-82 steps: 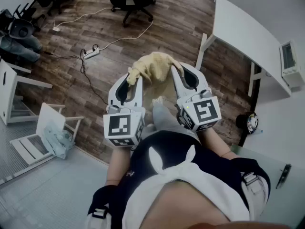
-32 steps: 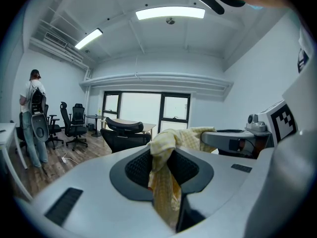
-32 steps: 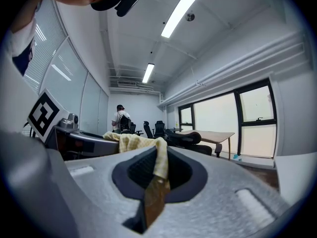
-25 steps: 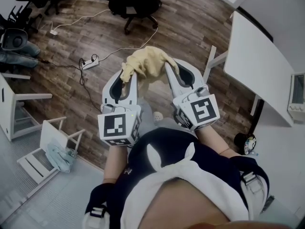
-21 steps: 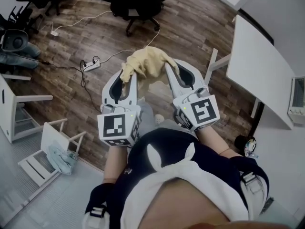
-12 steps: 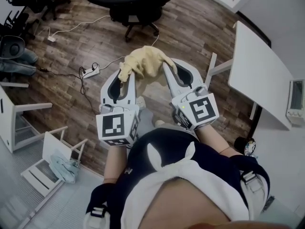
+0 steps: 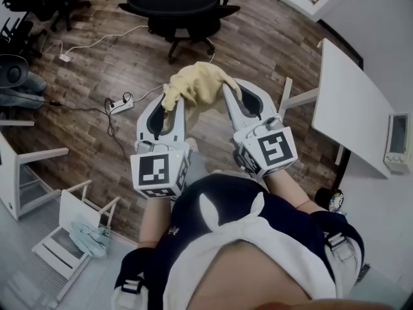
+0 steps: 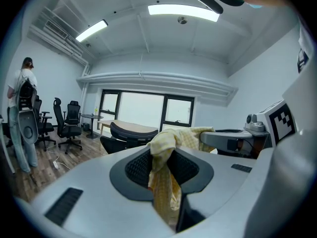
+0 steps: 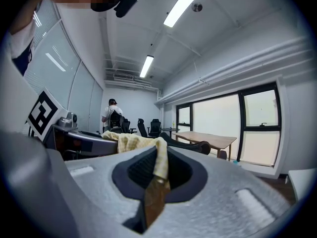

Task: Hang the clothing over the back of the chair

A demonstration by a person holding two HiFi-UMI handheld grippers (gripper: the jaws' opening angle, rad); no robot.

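Note:
A pale yellow checked garment (image 7: 199, 86) hangs bunched between my two grippers, above the wooden floor. My left gripper (image 7: 170, 103) is shut on its left edge; in the left gripper view the cloth (image 8: 165, 162) runs down between the pads. My right gripper (image 7: 230, 93) is shut on the right edge, where the cloth (image 9: 159, 157) is pinched thin. A black office chair (image 7: 182, 4) stands ahead at the top of the head view, its curved back (image 8: 131, 130) showing beyond the left jaws and its dark back (image 9: 190, 145) beyond the right jaws.
A white desk (image 7: 358, 118) stands to the right. A power strip and cables (image 7: 120, 101) lie on the floor at left. A tipped white chair with a light blue cloth (image 7: 80, 228) lies lower left. Several office chairs (image 8: 67, 125) and a standing person (image 8: 22, 113) are far left.
Both grippers have carried the garment forward across the room. The black office chair has come nearer and lower in the head view. The grips have not changed.

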